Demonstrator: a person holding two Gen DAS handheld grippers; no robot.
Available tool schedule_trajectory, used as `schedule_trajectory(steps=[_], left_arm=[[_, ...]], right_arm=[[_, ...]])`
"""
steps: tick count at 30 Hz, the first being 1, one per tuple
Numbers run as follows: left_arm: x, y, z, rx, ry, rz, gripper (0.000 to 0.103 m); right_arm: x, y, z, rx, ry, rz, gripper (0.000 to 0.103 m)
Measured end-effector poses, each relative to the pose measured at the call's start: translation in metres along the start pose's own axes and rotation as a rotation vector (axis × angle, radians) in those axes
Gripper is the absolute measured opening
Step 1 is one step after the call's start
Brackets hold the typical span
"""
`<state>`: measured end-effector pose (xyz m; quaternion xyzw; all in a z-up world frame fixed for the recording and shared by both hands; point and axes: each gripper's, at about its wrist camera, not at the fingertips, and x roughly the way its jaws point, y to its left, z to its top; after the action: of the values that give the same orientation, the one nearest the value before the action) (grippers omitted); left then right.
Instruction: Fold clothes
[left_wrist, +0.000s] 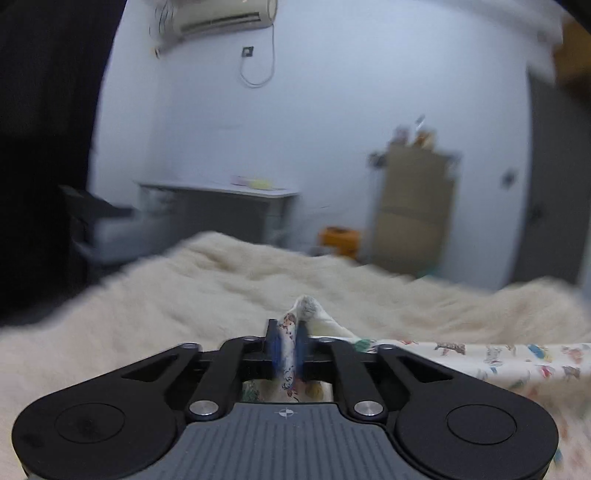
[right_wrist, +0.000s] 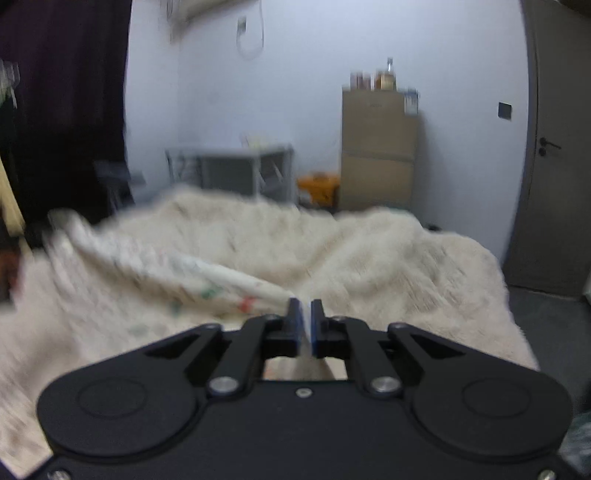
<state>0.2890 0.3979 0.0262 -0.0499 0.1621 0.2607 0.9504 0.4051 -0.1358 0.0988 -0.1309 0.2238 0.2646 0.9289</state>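
Left wrist view, nearest first: the left gripper (left_wrist: 290, 345) sits at the bottom centre of the frame, its jaws drawn narrow and pinching a bunched corner of the cream cotton garment printed with small coloured cartoon figures (left_wrist: 509, 363). A twist of that cloth pokes up just beyond the blue pads, and the rest runs off taut toward the lower right edge of the frame, lying over the shaggy cream fur blanket (left_wrist: 207, 291) that covers the bed.

From the right wrist view, the right gripper (right_wrist: 303, 325) is at lower centre with its jaws almost together. A thin pale sliver shows in the slit between them, and the garment's edge leads straight up to the left pad, so I take it that a single layer is pinched there, though blur makes that hard to confirm. The cloth stretches away to the upper left of that frame, lifted in a long ridge.

Farther back stand a grey low cabinet (right_wrist: 236, 168), a tall brown cardboard box (right_wrist: 376, 147) and a grey door (right_wrist: 554, 147) at the right edge.

As I judge it, the folding is barely begun: the garment is held at two points and spread between them, with no finished fold visible yet.
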Motion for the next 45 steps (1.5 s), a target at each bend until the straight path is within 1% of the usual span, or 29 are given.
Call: schedule_trajectory(steps=[1, 2, 3, 4, 6, 7, 9, 12, 14, 15, 17, 18, 19, 20, 21, 22, 23, 24, 25, 27, 30, 34, 35, 37, 39, 40, 42, 44, 45], left_arm=[[0.007, -0.006, -0.005, 0.021, 0.042, 0.025, 0.066], [0.014, -0.011, -0.011, 0.037, 0.085, 0.041, 0.073], [0.019, -0.012, -0.019, 0.038, 0.13, 0.031, 0.072], [0.024, -0.012, -0.028, 0.032, 0.173, 0.016, 0.072], [0.028, -0.003, -0.045, -0.022, 0.235, -0.029, 0.073], [0.029, 0.003, -0.052, -0.056, 0.265, -0.038, 0.073], [0.031, 0.025, -0.063, -0.154, 0.314, -0.008, 0.075], [0.023, 0.054, -0.071, -0.283, 0.383, -0.006, 0.075], [0.018, 0.055, -0.068, -0.284, 0.395, -0.014, 0.075], [0.009, 0.049, -0.063, -0.258, 0.394, -0.038, 0.076], [-0.016, 0.033, -0.052, -0.178, 0.381, -0.124, 0.079], [-0.029, 0.019, -0.045, -0.126, 0.358, -0.185, 0.082], [-0.045, 0.006, -0.038, -0.068, 0.333, -0.249, 0.086], [-0.07, -0.008, -0.032, 0.002, 0.301, -0.315, 0.087], [-0.093, -0.019, -0.029, 0.055, 0.268, -0.361, 0.088], [-0.118, -0.03, -0.026, 0.107, 0.233, -0.408, 0.092], [-0.15, -0.042, -0.025, 0.153, 0.19, -0.458, 0.095], [-0.184, -0.054, -0.025, 0.205, 0.146, -0.506, 0.095], [-0.218, -0.066, -0.028, 0.277, 0.104, -0.539, 0.096], [-0.263, -0.081, -0.04, 0.389, 0.043, -0.576, 0.098], [-0.326, -0.093, -0.061, 0.524, -0.021, -0.629, 0.099], [-0.392, -0.089, -0.107, 0.621, -0.057, -0.712, 0.099], [-0.406, -0.087, -0.117, 0.638, -0.062, -0.727, 0.1], [-0.417, -0.086, -0.127, 0.644, -0.064, -0.712, 0.1], [-0.42, -0.087, -0.131, 0.646, -0.052, -0.64, 0.1], [-0.419, -0.086, -0.13, 0.653, -0.046, -0.613, 0.1], [-0.413, -0.084, -0.132, 0.674, -0.024, -0.526, 0.1], [-0.413, -0.08, -0.133, 0.67, -0.019, -0.479, 0.1], [-0.414, -0.077, -0.134, 0.648, -0.017, -0.463, 0.1]], right_arm=[[0.009, 0.006, -0.003, -0.035, 0.039, -0.056, 0.03], [0.013, 0.007, -0.007, -0.035, 0.07, -0.066, 0.044], [0.016, 0.005, -0.012, -0.017, 0.106, -0.054, 0.05], [0.015, 0.002, -0.018, -0.001, 0.128, -0.031, 0.052], [0.007, -0.006, -0.027, 0.022, 0.138, 0.019, 0.059], [0.003, -0.01, -0.03, 0.019, 0.147, 0.012, 0.061], [-0.007, -0.016, -0.035, 0.03, 0.165, 0.009, 0.066], [-0.043, -0.032, -0.051, 0.121, 0.198, 0.04, 0.071], [-0.084, -0.044, -0.072, 0.221, 0.188, 0.082, 0.075], [-0.1, -0.047, -0.081, 0.248, 0.178, 0.09, 0.076], [-0.131, -0.053, -0.1, 0.277, 0.155, 0.104, 0.077], [-0.147, -0.056, -0.109, 0.282, 0.143, 0.112, 0.077], [-0.167, -0.058, -0.122, 0.273, 0.13, 0.117, 0.077], [-0.187, -0.06, -0.135, 0.262, 0.119, 0.115, 0.077], [-0.203, -0.061, -0.146, 0.256, 0.111, 0.115, 0.077], [-0.218, -0.062, -0.157, 0.254, 0.105, 0.118, 0.078], [-0.228, -0.063, -0.164, 0.252, 0.102, 0.12, 0.078], [-0.238, -0.063, -0.171, 0.247, 0.105, 0.128, 0.078], [-0.252, -0.061, -0.183, 0.228, 0.111, 0.138, 0.078], [-0.272, -0.053, -0.197, 0.163, 0.126, 0.15, 0.078], [-0.306, -0.025, -0.207, -0.004, 0.121, 0.186, 0.078], [-0.344, 0.009, -0.213, -0.163, 0.065, 0.25, 0.078], [-0.353, 0.018, -0.215, -0.217, 0.052, 0.273, 0.08], [-0.371, 0.036, -0.219, -0.33, 0.038, 0.326, 0.081], [-0.381, 0.055, -0.219, -0.409, 0.07, 0.363, 0.081], [-0.382, 0.063, -0.219, -0.431, 0.085, 0.366, 0.081], [-0.382, 0.077, -0.218, -0.467, 0.115, 0.37, 0.081], [-0.379, 0.083, -0.222, -0.475, 0.136, 0.368, 0.081], [-0.376, 0.088, -0.224, -0.482, 0.149, 0.369, 0.081]])
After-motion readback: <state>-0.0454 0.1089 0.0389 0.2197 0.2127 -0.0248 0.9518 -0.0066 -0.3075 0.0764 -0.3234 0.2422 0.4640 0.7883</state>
